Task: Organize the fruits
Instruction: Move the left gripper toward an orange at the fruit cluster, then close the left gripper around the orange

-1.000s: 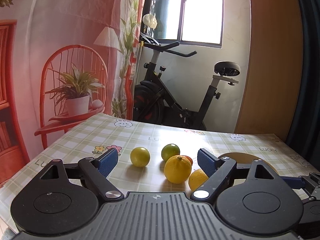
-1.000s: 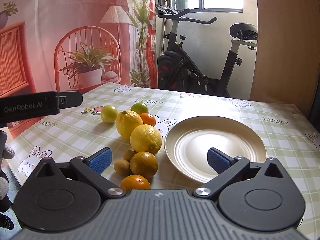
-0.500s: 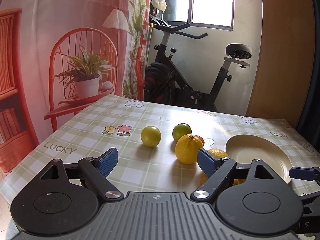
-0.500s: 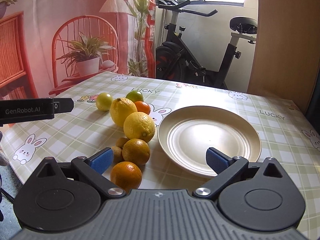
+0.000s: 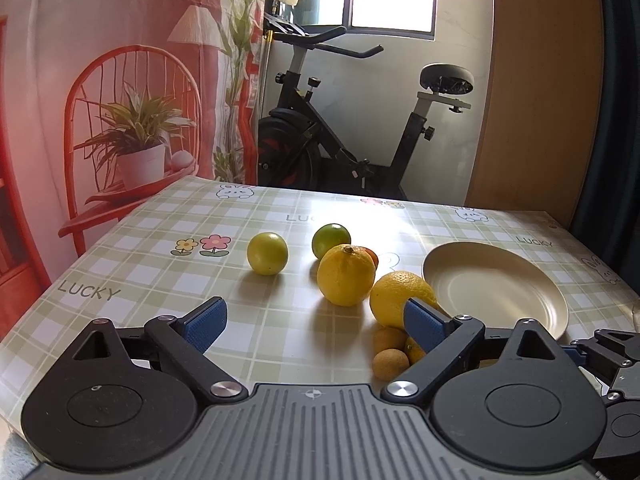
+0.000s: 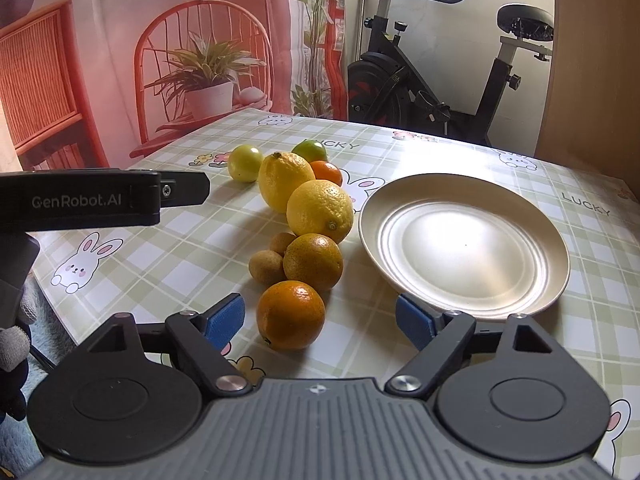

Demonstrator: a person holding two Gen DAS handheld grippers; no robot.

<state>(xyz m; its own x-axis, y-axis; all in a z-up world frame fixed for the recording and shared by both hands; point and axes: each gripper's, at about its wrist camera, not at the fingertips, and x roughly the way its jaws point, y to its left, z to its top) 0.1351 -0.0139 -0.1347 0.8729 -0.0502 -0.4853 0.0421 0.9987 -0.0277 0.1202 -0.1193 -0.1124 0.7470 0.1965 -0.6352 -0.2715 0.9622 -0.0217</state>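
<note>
A row of fruit lies on the checked tablecloth left of an empty cream plate point(image 6: 464, 252) point(image 5: 492, 284). Nearest my right gripper point(image 6: 320, 320) is an orange point(image 6: 291, 315), between its open fingers. Behind it come a second orange point(image 6: 313, 262), two small brown fruits point(image 6: 267, 266), two lemons point(image 6: 320, 210) point(image 6: 285, 181), a small tangerine point(image 6: 327, 172), a green lime point(image 6: 309, 151) and a yellow-green fruit point(image 6: 245, 163). My left gripper point(image 5: 316, 322) hangs open with nothing in it, short of the lemons point(image 5: 346, 275) point(image 5: 400, 298) and the yellow-green fruit point(image 5: 267, 253).
The left gripper's black body point(image 6: 100, 199) reaches in from the left of the right wrist view, held by a gloved hand point(image 6: 16, 340). An exercise bike point(image 5: 360, 136) stands beyond the table's far edge. A printed red backdrop point(image 5: 120, 80) hangs at the left.
Both grippers have moved closer over the table and tilted down. The fruit row and plate now sit larger and nearer; the closest orange has come between the right gripper's fingers. No fruit has moved.
</note>
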